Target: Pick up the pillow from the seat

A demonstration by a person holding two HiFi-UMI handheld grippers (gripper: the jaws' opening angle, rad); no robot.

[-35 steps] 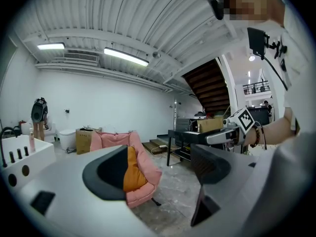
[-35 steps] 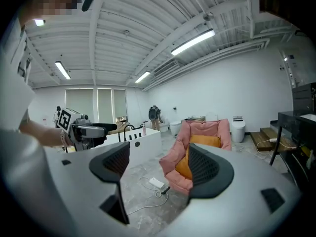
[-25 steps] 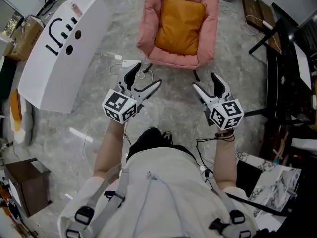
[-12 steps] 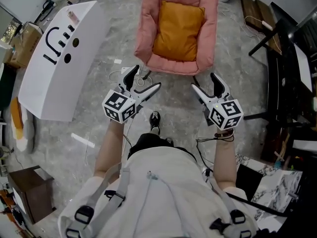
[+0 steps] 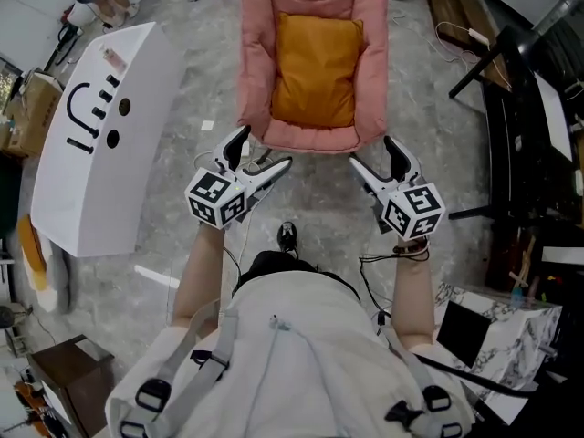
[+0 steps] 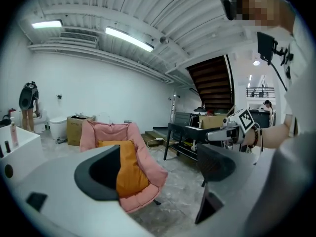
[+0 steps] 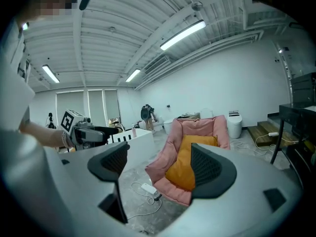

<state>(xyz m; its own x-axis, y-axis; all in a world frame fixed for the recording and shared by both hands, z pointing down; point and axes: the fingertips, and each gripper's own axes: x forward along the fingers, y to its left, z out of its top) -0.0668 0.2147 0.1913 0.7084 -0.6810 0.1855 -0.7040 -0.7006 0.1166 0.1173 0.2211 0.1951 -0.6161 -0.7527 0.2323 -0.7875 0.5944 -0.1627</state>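
Head view, looking steeply down: we see the orange pillow resting in the pink seat, leaning against its backrest, at the top centre of the frame. Both hand-held grippers point toward the seat's front edge, near it but not touching it. The left gripper has its jaws spread; they have just been opening, and nothing lies between them. The right gripper likewise holds its jaws apart and empty. In each gripper view we see the pillow and seat beyond the gap of the jaws, well clear of the pads. A white cabinet with black marks stands to the seat's left, a black desk to its right. A white power strip with its cable lies on the floor by the seat's base.
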